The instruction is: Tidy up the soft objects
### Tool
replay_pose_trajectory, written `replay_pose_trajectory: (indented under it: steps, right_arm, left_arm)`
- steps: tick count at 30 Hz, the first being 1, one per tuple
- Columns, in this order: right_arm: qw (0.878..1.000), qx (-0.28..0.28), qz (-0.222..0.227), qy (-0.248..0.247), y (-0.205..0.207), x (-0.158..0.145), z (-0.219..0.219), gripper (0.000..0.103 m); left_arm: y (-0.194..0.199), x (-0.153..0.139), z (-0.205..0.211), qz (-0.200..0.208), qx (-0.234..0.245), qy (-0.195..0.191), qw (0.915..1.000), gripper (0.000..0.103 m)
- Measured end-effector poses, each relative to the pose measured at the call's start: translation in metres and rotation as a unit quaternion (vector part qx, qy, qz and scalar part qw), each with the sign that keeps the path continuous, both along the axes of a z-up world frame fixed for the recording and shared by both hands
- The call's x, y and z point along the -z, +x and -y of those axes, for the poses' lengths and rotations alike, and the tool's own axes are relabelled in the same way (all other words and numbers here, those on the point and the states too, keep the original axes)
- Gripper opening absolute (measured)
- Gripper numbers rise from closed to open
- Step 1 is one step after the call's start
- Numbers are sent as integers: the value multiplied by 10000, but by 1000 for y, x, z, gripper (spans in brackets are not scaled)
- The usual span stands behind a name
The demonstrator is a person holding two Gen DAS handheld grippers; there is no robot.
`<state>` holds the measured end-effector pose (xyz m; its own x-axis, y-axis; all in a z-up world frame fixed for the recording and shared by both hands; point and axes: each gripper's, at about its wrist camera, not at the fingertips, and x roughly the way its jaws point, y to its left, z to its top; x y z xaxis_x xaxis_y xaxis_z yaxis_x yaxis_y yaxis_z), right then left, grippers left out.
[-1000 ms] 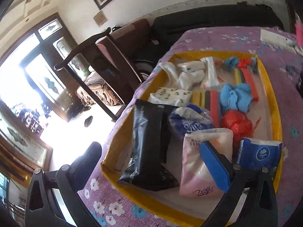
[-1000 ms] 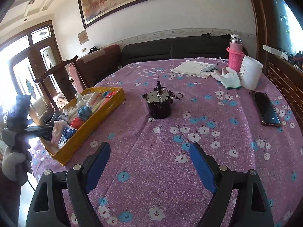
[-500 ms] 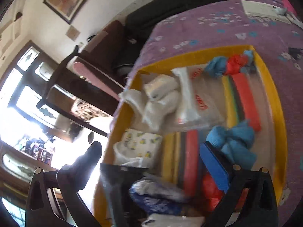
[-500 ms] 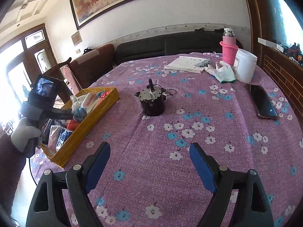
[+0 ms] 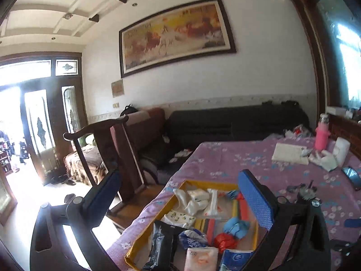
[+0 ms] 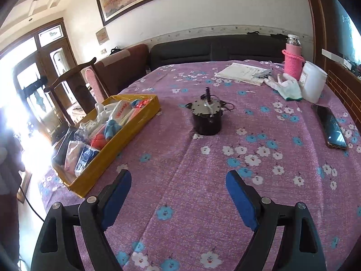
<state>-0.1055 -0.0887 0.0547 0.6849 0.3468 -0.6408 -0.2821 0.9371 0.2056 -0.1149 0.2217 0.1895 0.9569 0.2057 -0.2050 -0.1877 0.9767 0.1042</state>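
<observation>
Both tongs — left tongs [image 5: 180,201] and right tongs [image 6: 178,194] — gape empty; lower yours squarely over one bundle inside the yellow tray [image 6: 126,133].

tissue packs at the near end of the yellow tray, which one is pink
The pink tissue pack, between the black pouch and the blue tissue pack; its wrapper is pink and white, not blue.

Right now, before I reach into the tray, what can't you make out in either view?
- Left wrist: near end of the yellow tray is cut off by the bottom edge; the pink tissue pack shows partly.
- Left wrist: the right finger hides the tray's right side.
- Right wrist: the tray's near wall hides the low items.
- Pack labels are too small.
</observation>
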Motion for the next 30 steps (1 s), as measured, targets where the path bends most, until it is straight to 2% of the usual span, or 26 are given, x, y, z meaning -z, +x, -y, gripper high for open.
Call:
replay_pose_trajectory:
  steps: [1, 2, 4, 5, 9, 11, 13, 16, 19, 30]
  right_arm:
    - [10000, -83, -10, -37, -1, 2, -8, 89]
    - [9998, -164, -25, -73, -2, 3, -15, 89]
    - [9995, -285, -53, -109, -4, 7, -28, 89]
    - [9994, -320, -67, -115, -5, 8, -32, 89]
    - [9994, -294, -72, -159, -13, 12, -41, 89]
    - [9997, -208, -51, -93, -16, 12, -41, 89]
    - [9998, -156, -11, -96, -17, 13, -45, 89]
    - [9989, -250, 24, -405, -19, 16, -60, 89]
    - [9971, -356, 94, -660, -21, 16, -74, 89]
    - [9925, -651, -93, -1035, -12, 21, -111, 89]
  left_arm:
    - [-6, 3, 2, -29, 82, -32, 10000, 103]
    - [-6, 10, 5, -233, 118, -55, 9996, 103]
    - [5, 28, 12, -860, 295, -153, 9957, 103]
    - [9, 38, 15, -1026, 374, -223, 9938, 103]
    - [16, 67, 24, -1326, 37, -387, 9904, 103]
    - [18, 80, 23, -1572, -101, -576, 9858, 103]
    - [20, 93, 24, -1895, -318, -593, 9796, 103]
    - [19, 106, 25, -2184, -452, -543, 9733, 103]
    - [16, 112, 22, -2247, -474, -589, 9715, 103]
    - [11, 118, -3, -2359, -494, -904, 9663, 103]
